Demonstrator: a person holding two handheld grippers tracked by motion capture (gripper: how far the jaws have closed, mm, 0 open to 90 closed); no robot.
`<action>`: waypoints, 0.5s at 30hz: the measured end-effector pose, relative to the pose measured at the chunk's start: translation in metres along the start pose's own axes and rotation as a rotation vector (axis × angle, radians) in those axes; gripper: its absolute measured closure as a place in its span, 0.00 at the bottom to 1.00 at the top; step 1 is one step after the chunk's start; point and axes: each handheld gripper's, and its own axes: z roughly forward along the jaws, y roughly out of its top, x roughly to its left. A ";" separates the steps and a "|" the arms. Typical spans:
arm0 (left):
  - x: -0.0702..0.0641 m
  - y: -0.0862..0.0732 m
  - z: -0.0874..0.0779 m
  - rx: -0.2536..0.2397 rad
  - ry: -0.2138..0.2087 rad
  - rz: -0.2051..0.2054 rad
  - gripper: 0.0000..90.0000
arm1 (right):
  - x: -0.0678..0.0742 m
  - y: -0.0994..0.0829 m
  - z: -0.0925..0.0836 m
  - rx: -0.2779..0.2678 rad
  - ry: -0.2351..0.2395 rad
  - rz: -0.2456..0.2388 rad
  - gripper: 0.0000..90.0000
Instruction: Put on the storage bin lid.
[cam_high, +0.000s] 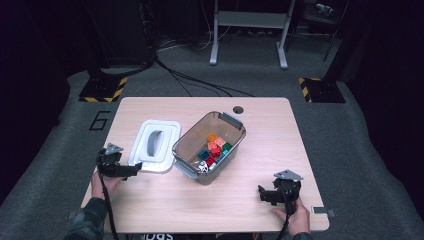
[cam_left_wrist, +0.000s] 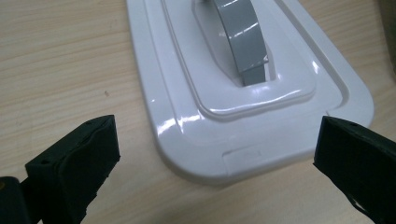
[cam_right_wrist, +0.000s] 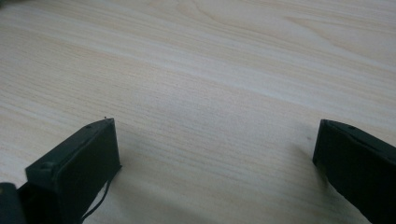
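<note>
A white lid (cam_high: 154, 145) with a grey handle (cam_high: 155, 141) lies flat on the table, left of a clear grey bin (cam_high: 186, 148) that holds several coloured blocks (cam_high: 215, 148). My left gripper (cam_high: 136, 169) is open just in front of the lid's near left corner. In the left gripper view the lid (cam_left_wrist: 187, 126) fills the space ahead, its near edge between the wide jaws of my left gripper (cam_left_wrist: 217, 154), and the grey handle (cam_left_wrist: 243, 39) lies beyond. My right gripper (cam_high: 263, 194) stands open low over bare wood near the front right; the right gripper view shows this gripper (cam_right_wrist: 215, 154) with nothing between its jaws.
The wooden table (cam_high: 280, 140) has a small round hole (cam_high: 237, 109) at its back edge. A grey clip (cam_high: 322, 211) sits at the front right corner. Beyond the table are cables, a metal frame (cam_high: 248, 25) and yellow-black stand feet (cam_high: 102, 90) on the floor.
</note>
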 end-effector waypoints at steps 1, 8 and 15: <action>-0.001 0.005 0.004 0.014 -0.011 -0.004 0.00 | 0.000 -0.001 -0.001 0.001 -0.003 -0.004 0.00; -0.010 0.026 0.024 -0.011 -0.032 -0.039 0.00 | -0.002 0.000 0.000 0.002 0.014 -0.014 0.00; -0.021 0.038 0.043 -0.023 -0.019 -0.066 0.15 | -0.002 0.001 0.001 0.004 0.020 -0.024 0.00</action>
